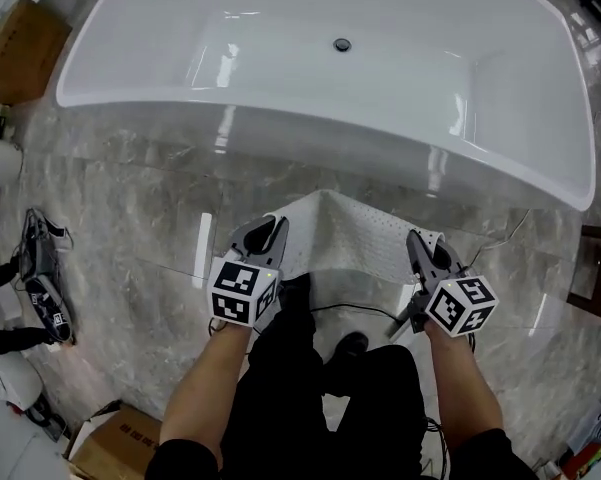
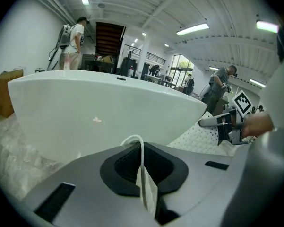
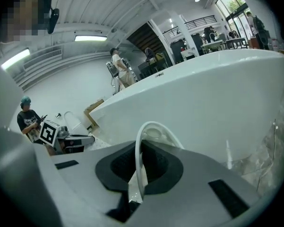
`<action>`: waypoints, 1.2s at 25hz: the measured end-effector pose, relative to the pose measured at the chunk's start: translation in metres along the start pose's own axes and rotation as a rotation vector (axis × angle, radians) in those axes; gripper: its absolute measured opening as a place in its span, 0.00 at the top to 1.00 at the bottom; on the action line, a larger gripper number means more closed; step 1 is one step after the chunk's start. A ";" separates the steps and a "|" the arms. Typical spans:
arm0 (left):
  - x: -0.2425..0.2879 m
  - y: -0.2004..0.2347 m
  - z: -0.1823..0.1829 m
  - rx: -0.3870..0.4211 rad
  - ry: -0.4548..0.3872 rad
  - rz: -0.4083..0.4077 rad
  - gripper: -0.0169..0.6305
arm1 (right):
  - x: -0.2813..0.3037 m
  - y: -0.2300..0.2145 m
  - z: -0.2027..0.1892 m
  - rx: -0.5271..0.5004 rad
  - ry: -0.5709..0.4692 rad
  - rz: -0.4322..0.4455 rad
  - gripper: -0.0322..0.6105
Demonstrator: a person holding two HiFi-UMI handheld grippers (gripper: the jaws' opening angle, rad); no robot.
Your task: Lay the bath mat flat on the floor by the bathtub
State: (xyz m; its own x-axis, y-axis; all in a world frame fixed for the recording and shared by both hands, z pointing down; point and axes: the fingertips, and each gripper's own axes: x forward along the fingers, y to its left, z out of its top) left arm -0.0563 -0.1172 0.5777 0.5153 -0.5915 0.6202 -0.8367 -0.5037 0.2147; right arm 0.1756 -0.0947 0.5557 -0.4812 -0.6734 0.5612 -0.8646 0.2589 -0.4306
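Head view, my left tool (image 1: 265, 236) and right tool (image 1: 420, 248) each at a near corner of the white perforated bath mat (image 1: 345, 233), mat over marble floor (image 1: 130, 198) beside the bathtub (image 1: 320, 58), left gripper view, jaws pinching a mat fold, right gripper view, jaws pinching mat edge

A brown cardboard box (image 1: 22, 48) sits far left, a second cardboard box (image 1: 115, 446) near left; a backpack-wearing person (image 2: 72, 40) stands far off.
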 end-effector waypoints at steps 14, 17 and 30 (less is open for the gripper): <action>0.122 0.067 -0.108 0.146 0.002 -0.020 0.95 | 0.134 -0.088 -0.108 -0.153 0.027 0.077 0.92; 0.143 0.072 -0.130 0.198 0.017 -0.023 0.95 | 0.154 -0.100 -0.127 -0.189 0.033 0.089 0.92; 0.184 0.102 -0.162 0.175 -0.022 0.011 0.95 | 0.190 -0.132 -0.143 -0.164 -0.012 0.011 0.92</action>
State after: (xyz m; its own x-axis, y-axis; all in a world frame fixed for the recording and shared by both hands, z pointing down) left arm -0.0769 -0.1759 0.8360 0.5120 -0.6103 0.6045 -0.7983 -0.5979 0.0726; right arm 0.1773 -0.1580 0.8204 -0.4898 -0.6778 0.5484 -0.8718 0.3749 -0.3153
